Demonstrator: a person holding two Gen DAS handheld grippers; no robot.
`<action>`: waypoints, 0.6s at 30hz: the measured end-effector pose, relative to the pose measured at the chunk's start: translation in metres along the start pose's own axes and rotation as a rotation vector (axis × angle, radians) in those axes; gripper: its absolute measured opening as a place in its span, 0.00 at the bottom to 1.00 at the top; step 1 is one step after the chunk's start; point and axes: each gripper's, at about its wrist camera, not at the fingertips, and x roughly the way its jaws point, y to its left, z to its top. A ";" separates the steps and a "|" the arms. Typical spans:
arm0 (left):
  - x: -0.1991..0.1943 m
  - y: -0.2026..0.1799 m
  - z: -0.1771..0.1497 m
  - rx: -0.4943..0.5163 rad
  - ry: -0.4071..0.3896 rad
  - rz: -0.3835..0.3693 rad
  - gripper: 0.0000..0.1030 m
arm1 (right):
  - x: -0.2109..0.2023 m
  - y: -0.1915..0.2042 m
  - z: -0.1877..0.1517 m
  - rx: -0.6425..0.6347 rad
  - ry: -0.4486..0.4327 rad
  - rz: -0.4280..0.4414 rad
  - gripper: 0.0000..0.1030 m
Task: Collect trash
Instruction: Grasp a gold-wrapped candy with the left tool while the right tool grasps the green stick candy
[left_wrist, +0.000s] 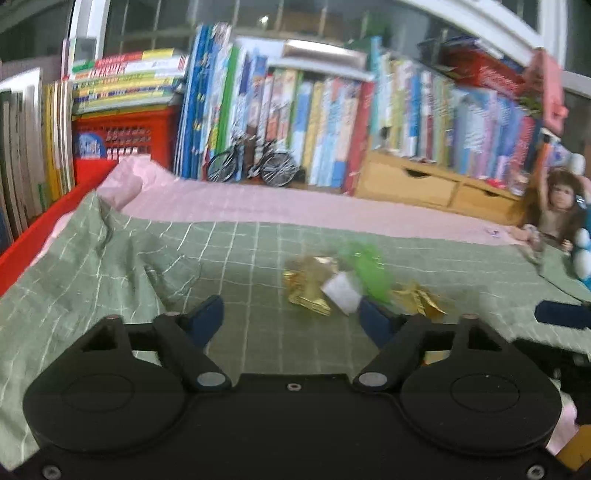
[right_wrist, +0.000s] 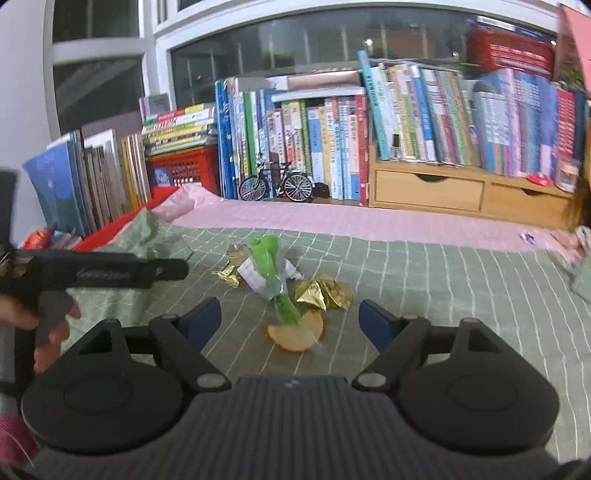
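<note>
Both pairs of fingers stand spread with nothing between them: the left gripper (left_wrist: 290, 317) and the right gripper (right_wrist: 290, 319). The trash pile (right_wrist: 280, 280) lies mid-frame on the green checked cloth (right_wrist: 424, 288), just beyond the fingertips; books (right_wrist: 332, 147) fill the upper frame.

Books (right_wrist: 332, 140), toy bicycle (right_wrist: 276, 182), wooden drawers (right_wrist: 428, 192)

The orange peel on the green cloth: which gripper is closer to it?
Right. The right gripper hangs open just before the orange peel; the left gripper points at wrappers farther left.
</note>
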 end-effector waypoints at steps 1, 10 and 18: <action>0.011 0.003 0.004 -0.015 0.025 -0.008 0.64 | 0.007 0.001 0.001 -0.010 0.009 -0.001 0.86; 0.070 0.005 0.012 -0.054 0.107 -0.050 0.44 | 0.071 0.012 0.004 -0.049 0.091 0.025 0.74; 0.093 0.000 0.011 -0.077 0.107 -0.033 0.44 | 0.108 0.019 0.004 -0.056 0.146 0.017 0.58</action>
